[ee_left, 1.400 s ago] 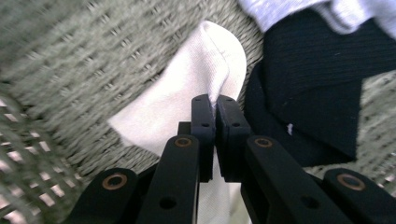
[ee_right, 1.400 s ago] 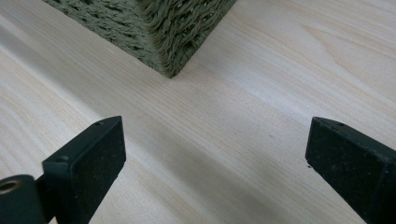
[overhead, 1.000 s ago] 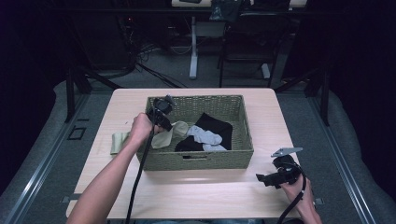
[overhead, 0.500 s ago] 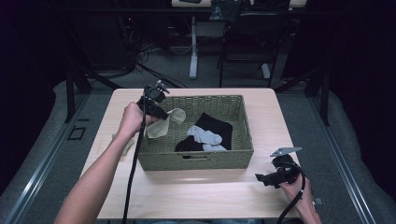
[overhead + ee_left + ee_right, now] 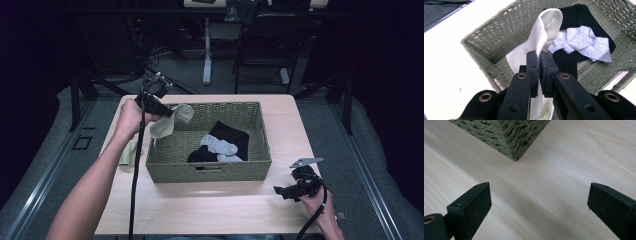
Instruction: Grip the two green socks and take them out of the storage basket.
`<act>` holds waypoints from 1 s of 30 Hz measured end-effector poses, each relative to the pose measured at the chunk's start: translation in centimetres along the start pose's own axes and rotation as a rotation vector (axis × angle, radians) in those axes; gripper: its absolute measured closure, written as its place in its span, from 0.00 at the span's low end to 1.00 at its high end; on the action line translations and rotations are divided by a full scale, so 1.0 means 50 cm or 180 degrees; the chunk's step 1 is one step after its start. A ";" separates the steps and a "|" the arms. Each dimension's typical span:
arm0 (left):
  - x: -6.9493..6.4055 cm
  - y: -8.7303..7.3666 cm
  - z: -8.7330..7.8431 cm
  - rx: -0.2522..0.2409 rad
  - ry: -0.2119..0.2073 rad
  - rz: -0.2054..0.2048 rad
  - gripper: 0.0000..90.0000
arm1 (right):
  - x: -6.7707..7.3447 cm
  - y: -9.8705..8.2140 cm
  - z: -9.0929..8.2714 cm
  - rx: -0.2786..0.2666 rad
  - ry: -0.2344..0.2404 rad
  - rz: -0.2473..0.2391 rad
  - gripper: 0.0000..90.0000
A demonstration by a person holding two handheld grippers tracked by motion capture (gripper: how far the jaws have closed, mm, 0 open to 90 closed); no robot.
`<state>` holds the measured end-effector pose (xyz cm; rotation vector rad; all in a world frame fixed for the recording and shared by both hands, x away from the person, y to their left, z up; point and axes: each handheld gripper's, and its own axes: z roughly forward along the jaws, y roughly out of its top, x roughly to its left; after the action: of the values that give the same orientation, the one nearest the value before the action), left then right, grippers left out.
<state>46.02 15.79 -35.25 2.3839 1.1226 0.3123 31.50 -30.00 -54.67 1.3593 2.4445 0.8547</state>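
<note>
A: In the high view, we are holding the left gripper [image 5: 167,112] at the upper left of the frame, over the far left corner of the woven basket [image 5: 210,169]. The cream sock [image 5: 172,121] is hanging from it, draping across that corner's rim, its long axis running down toward the lower left.

B: And the right gripper [image 5: 280,191]?

A: We are resting it low at the lower right, on the table [image 5: 210,210], well apart from the basket. The left hand [image 5: 131,119] is clearly the nearer one.

B: In the left gripper view, we are seeing the jaws clenched on the cream sock [image 5: 541,42], which is rising between them toward the upper middle, with its other end trailing below. Beyond, right of centre, a grey sock [image 5: 584,42] is lying on a black garment [image 5: 584,17] inside the basket [image 5: 489,37].

A: In the right gripper view, the jaws are standing wide apart, gripping nothing, over bare table [image 5: 564,170]. A basket corner [image 5: 516,137] is sitting at the upper middle, ahead of them.

B: We judge the next move is about where the sock gets carried: just outside that left rim.
</note>
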 end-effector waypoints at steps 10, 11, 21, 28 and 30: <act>0.058 -0.053 -0.066 -0.0148 0.0125 -0.0235 0.96 | 0.002 0.001 0.000 -0.0004 0.0021 -0.0012 0.05; 0.066 -0.061 -0.070 -0.0165 0.0133 -0.0276 0.96 | 0.003 0.001 0.000 -0.0006 0.0020 -0.0011 0.05; 0.134 -0.151 -0.080 -0.0184 0.0257 -0.0639 0.96 | 0.002 0.001 0.001 0.0007 0.0005 -0.0013 0.05; 0.168 -0.202 -0.053 -0.0077 0.0311 -0.0856 0.96 | 0.002 0.001 0.001 -0.0004 0.0009 0.0004 0.05; 0.174 -0.215 -0.036 -0.0055 0.0314 -0.0921 0.96 | 0.002 0.001 0.002 -0.0001 0.0012 0.0004 0.05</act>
<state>43.74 28.97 -39.27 2.1723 1.4819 0.3399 31.52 -29.87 -54.70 1.3604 2.4463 0.8587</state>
